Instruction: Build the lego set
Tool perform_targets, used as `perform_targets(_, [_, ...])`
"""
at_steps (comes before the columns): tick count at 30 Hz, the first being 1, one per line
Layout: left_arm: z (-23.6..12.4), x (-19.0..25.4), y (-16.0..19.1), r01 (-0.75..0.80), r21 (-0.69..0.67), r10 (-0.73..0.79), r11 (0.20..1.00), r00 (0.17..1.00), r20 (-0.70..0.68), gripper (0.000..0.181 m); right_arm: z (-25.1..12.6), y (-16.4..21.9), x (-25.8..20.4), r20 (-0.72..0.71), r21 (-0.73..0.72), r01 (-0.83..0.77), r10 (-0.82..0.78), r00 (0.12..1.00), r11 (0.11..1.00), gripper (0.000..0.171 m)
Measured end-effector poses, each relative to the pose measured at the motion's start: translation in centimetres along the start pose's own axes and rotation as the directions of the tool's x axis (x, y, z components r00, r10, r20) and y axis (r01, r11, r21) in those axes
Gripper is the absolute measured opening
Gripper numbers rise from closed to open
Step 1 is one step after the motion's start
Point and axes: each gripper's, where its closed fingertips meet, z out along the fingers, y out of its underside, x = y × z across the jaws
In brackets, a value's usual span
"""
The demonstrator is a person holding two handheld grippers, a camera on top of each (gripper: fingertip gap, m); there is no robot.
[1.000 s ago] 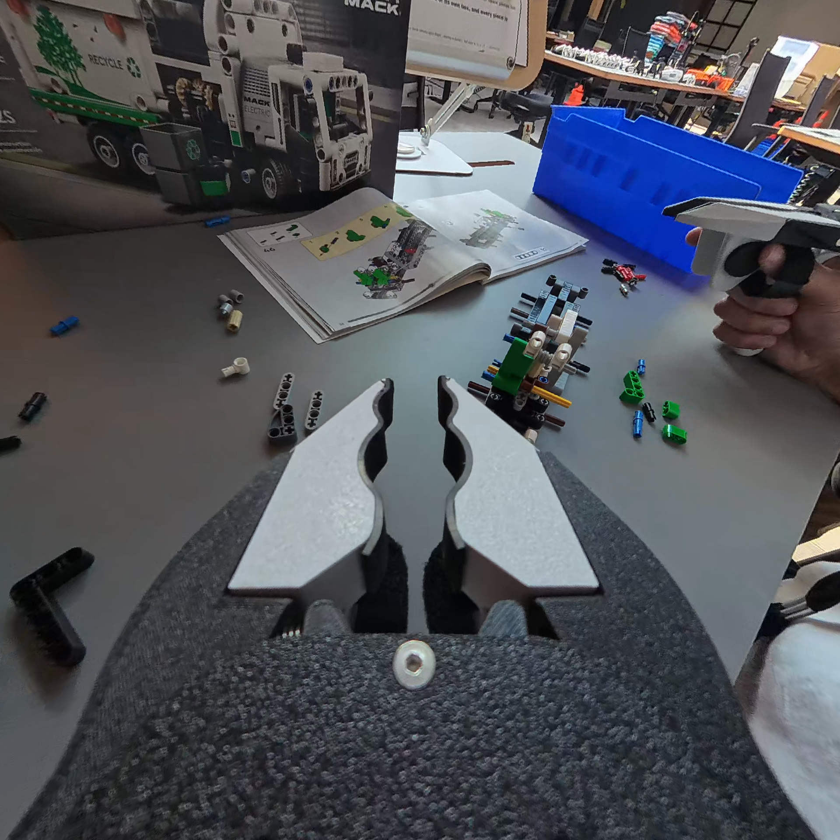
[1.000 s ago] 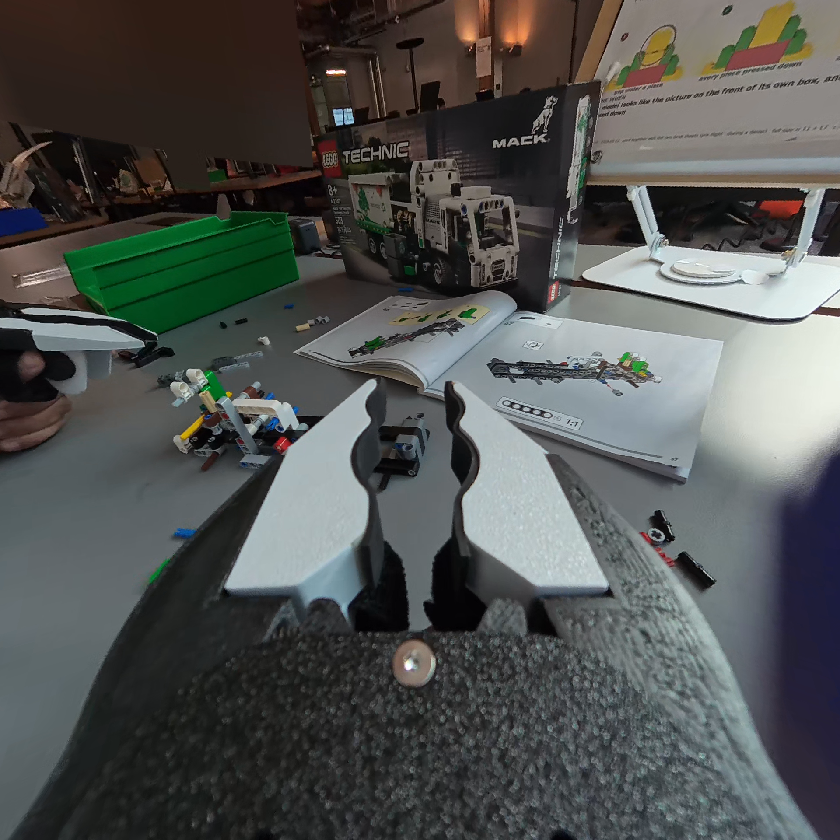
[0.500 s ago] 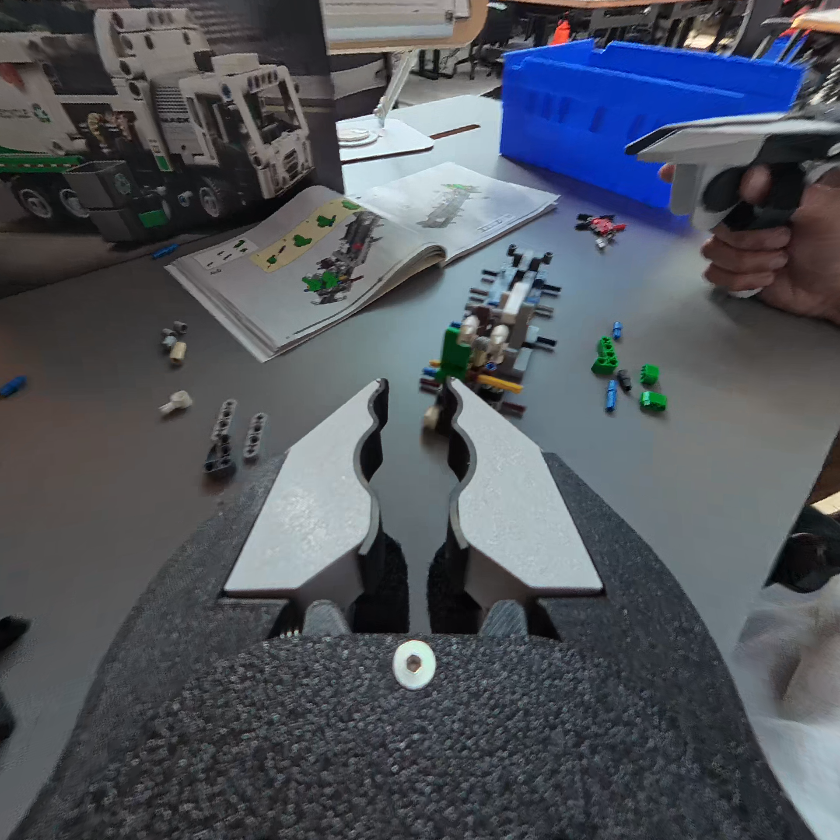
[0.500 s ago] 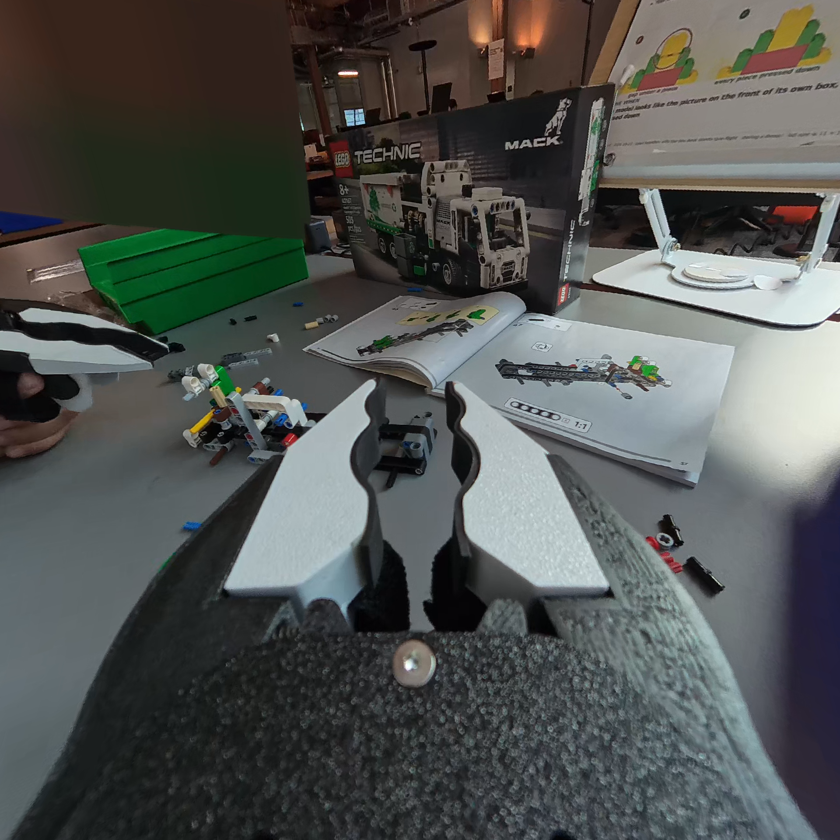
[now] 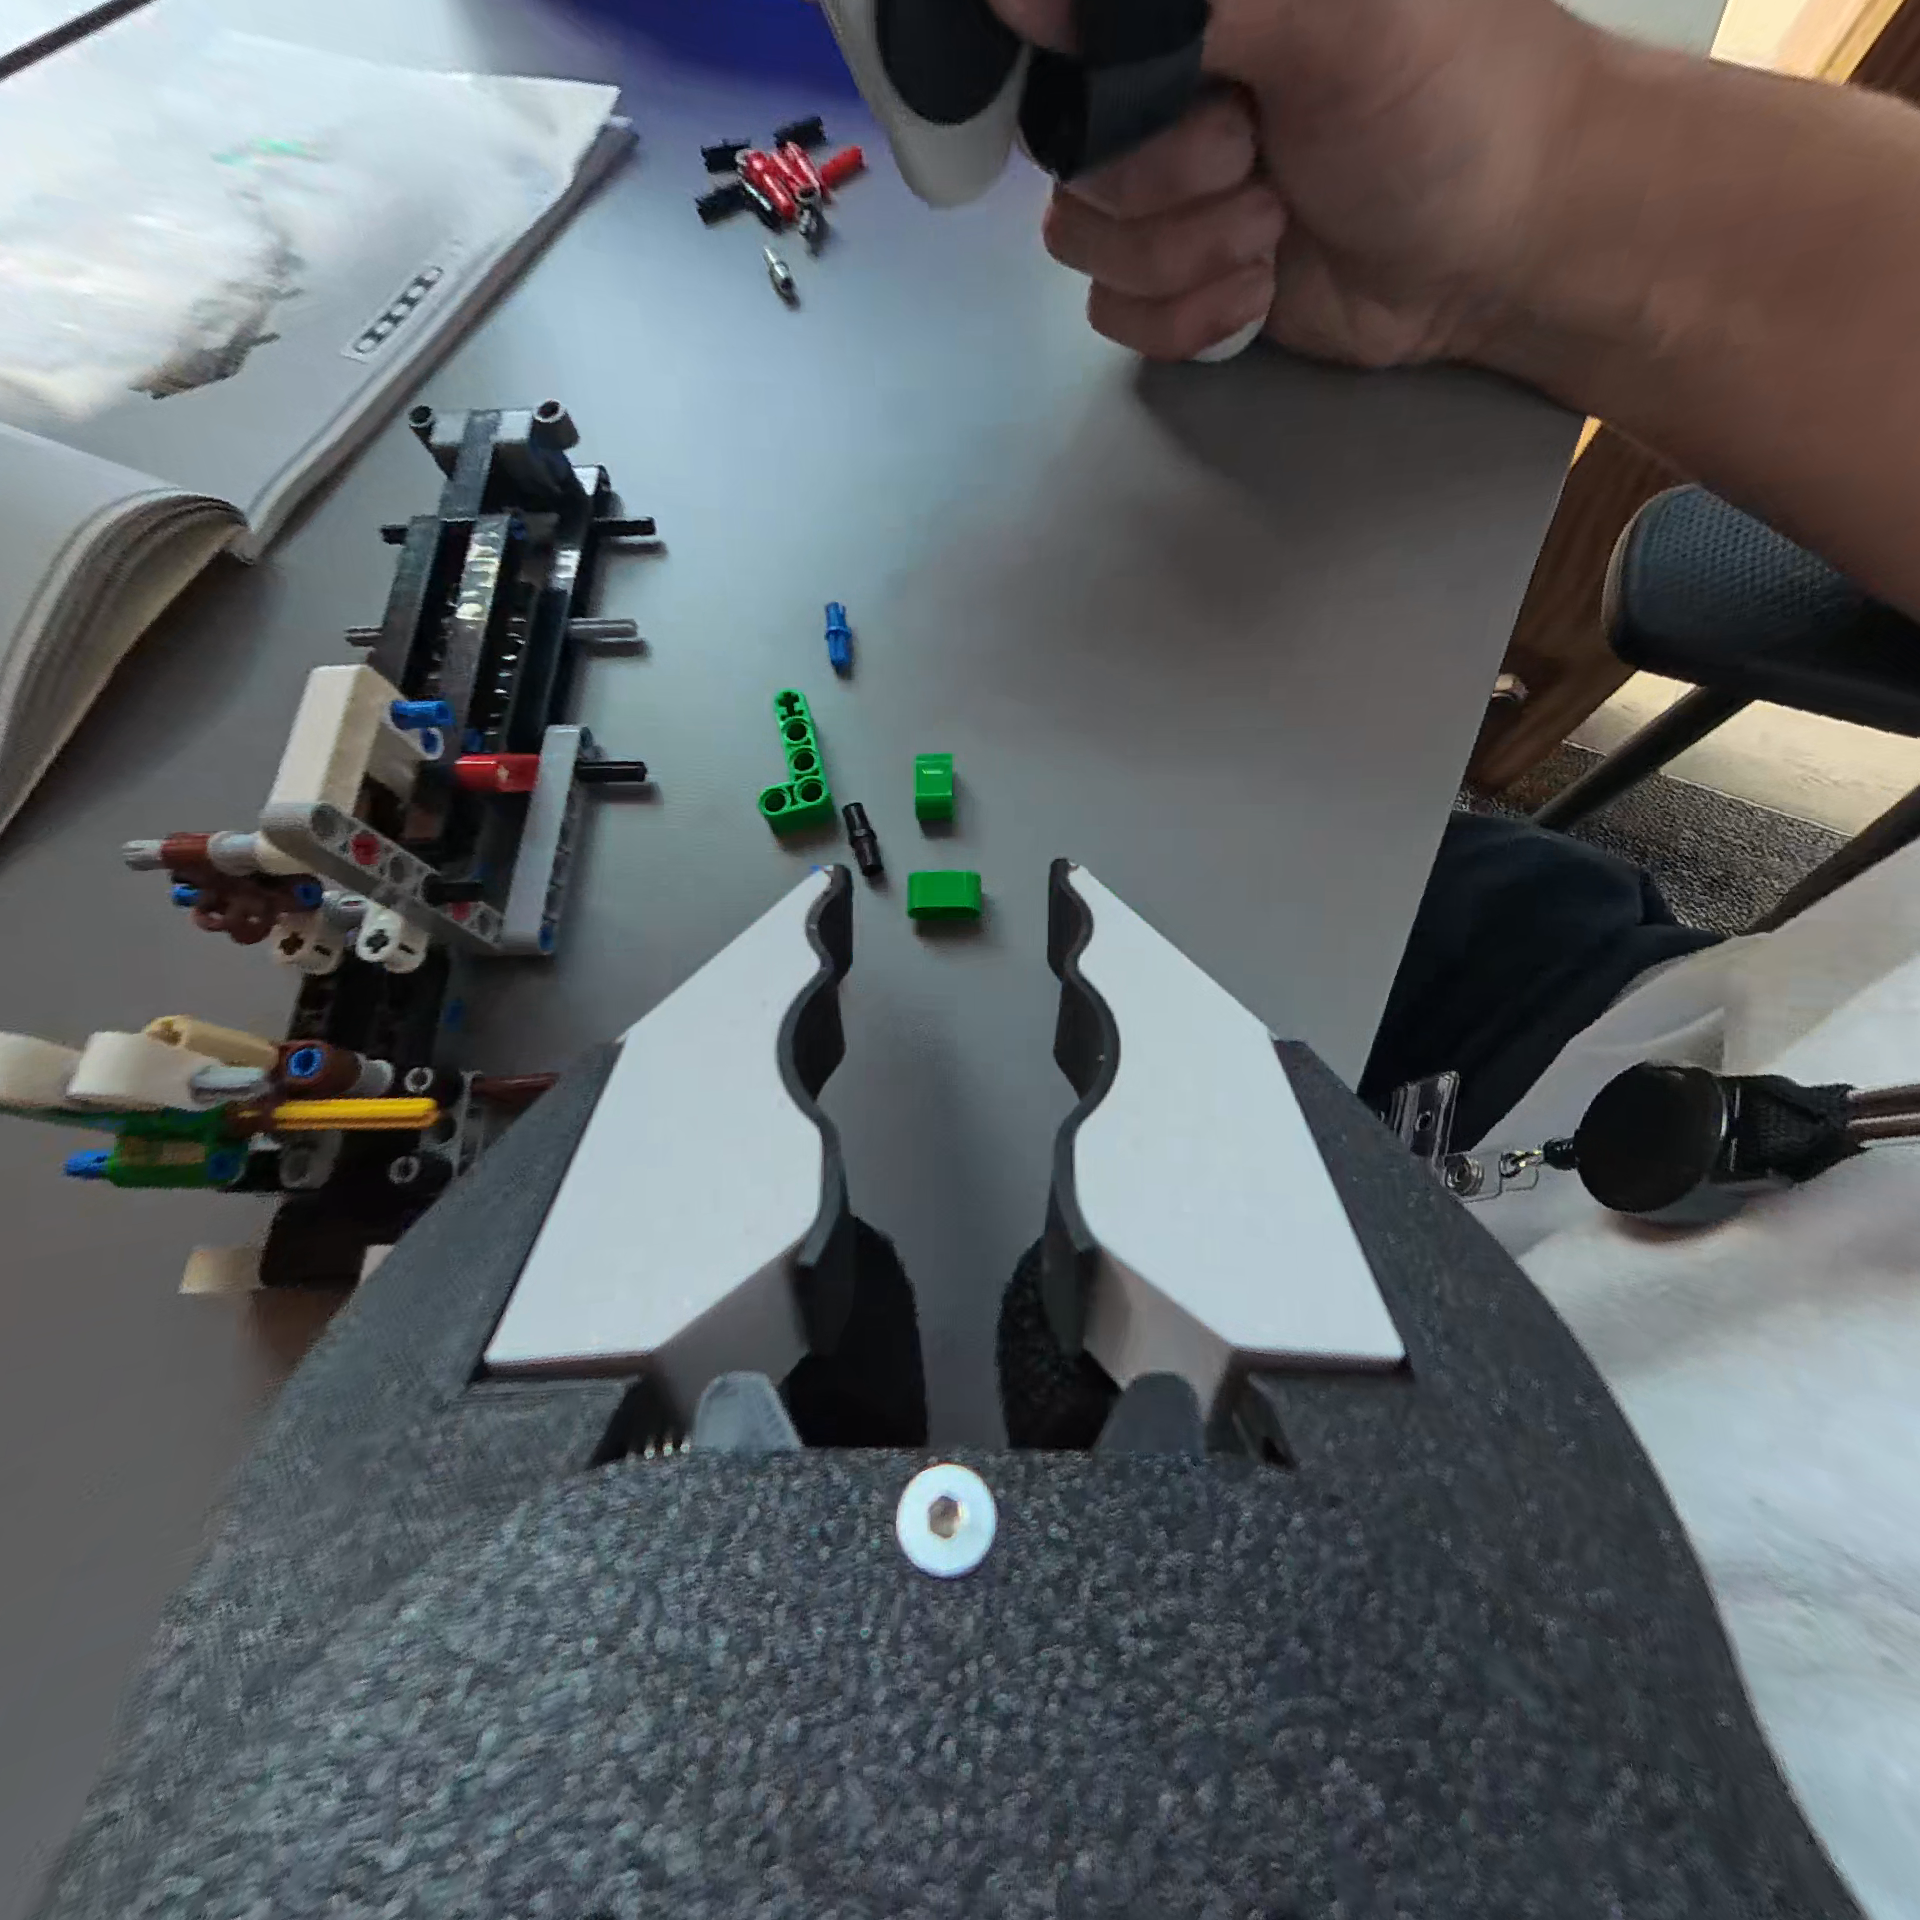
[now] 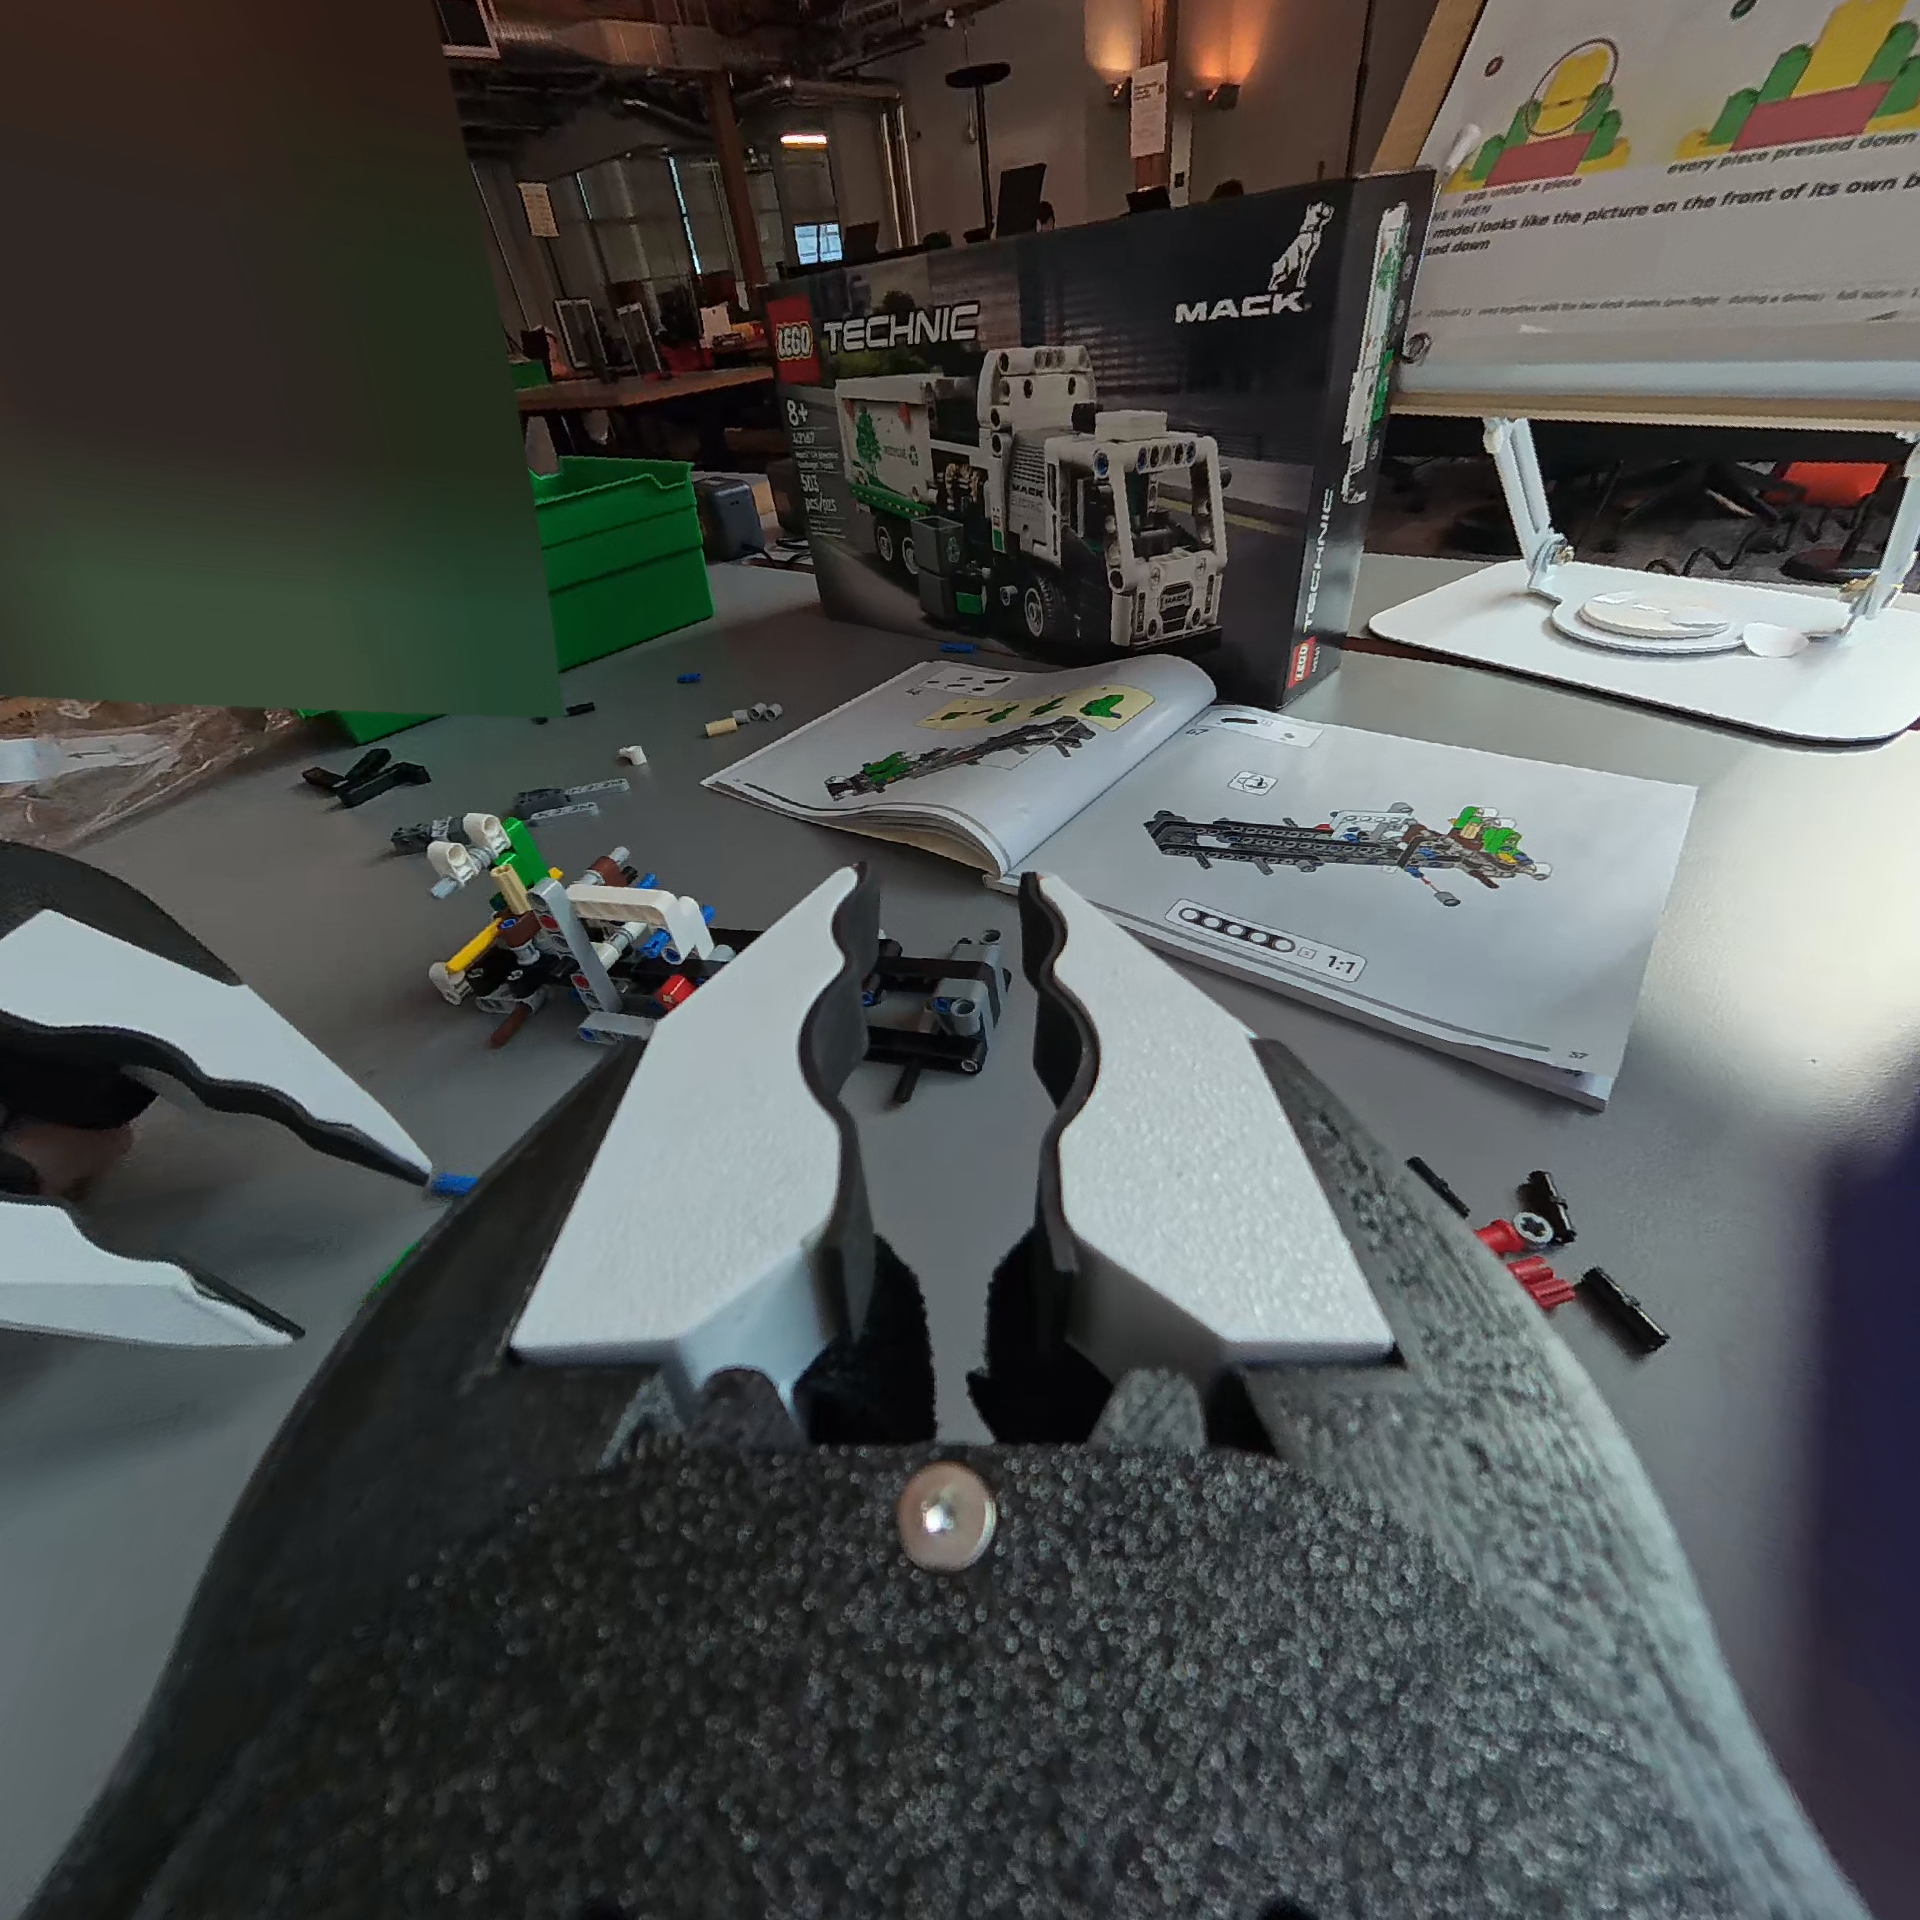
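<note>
My left gripper (image 5: 945, 881) is open and empty, low over the grey table, and it also shows at the left of the right wrist view (image 6: 343, 1247). A small green piece (image 5: 943, 896) lies just beyond and between its fingertips. A second green piece (image 5: 933, 785), a green L-beam (image 5: 798, 767), a black pin (image 5: 862, 837) and a blue pin (image 5: 840, 634) lie just past it. The partly built chassis (image 5: 488, 665) lies to its left. My right gripper (image 6: 945, 891) is open and empty, pointing at the chassis end (image 6: 940, 997).
The open instruction book (image 6: 1299, 862) lies behind the chassis, with the set's box (image 6: 1091, 447) and a green bin (image 6: 623, 561) farther back. Red and black pins (image 6: 1538, 1247) lie to the right. A hand (image 5: 1351, 187) holds the right gripper. A white stand (image 6: 1662, 644) is at the back right. Left tips to right tips: about 15 cm. It is some 7 cm from my left tips to the blue pin (image 5: 840, 634).
My left gripper has swung right and down, from facing the chassis to the loose green pieces, and its jaws have opened wider. The right gripper has barely moved.
</note>
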Motion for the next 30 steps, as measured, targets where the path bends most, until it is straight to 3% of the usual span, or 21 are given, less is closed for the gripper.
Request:
perform_targets(6, [1.1, 0.1, 1.0, -0.010, -0.099, 0.009, 0.995, 1.000, -0.008, 0.027, -0.1, 0.1, -0.6, 0.009, -0.002, 0.030, -0.030, 0.999, 1.000, 0.026])
perform_targets(8, [1.2, 0.0, 1.0, -0.002, -0.103, 0.001, 0.995, 1.000, -0.011, 0.014, -0.3, 0.0, -0.6, 0.009, 0.007, 0.032, -0.032, 0.999, 0.999, 0.026])
perform_targets(10, [1.1, 0.1, 0.7, -0.025, -0.083, 0.024, 0.996, 1.000, -0.015, 0.014, -0.3, 0.0, -0.6, 0.012, 0.008, 0.023, -0.023, 1.000, 1.000, 0.026])
perform_targets(13, [-0.3, 0.6, -2.1, -0.069, 0.127, 0.074, 0.990, 0.997, -0.036, 0.014, -0.5, -0.2, -0.6, 0.014, 0.020, 0.013, -0.013, 1.000, 1.000, 0.026])
perform_targets(18, [-4.4, 0.7, -7.2, 0.079, 0.434, -0.001, 0.897, 0.984, -0.177, 0.014, -0.6, -0.2, -1.8, 0.048, 0.033, 0.076, -0.077, 0.996, 0.997, 0.026])
perform_targets(25, [-7.0, -2.1, -6.5, -0.038, 0.481, 0.060, 0.876, 0.998, -0.030, 0.014, -0.6, -0.2, -2.5, 0.050, 0.037, 0.134, -0.136, 0.989, 0.990, 0.025])
perform_targets(28, [-8.5, -3.1, -6.4, -0.039, 0.538, 0.059, 0.842, 0.998, -0.021, 0.014, -0.9, -0.7, -3.2, 0.097, 0.072, 0.081, -0.087, 0.991, 0.994, 0.024])
perform_targets(30, [-9.7, -3.7, -6.6, -0.031, 0.588, 0.060, 0.808, 0.998, -0.029, 0.014, -1.5, -2.1, -5.1, 0.223, 0.133, -0.041, 0.010, 0.975, 0.990, 0.023])
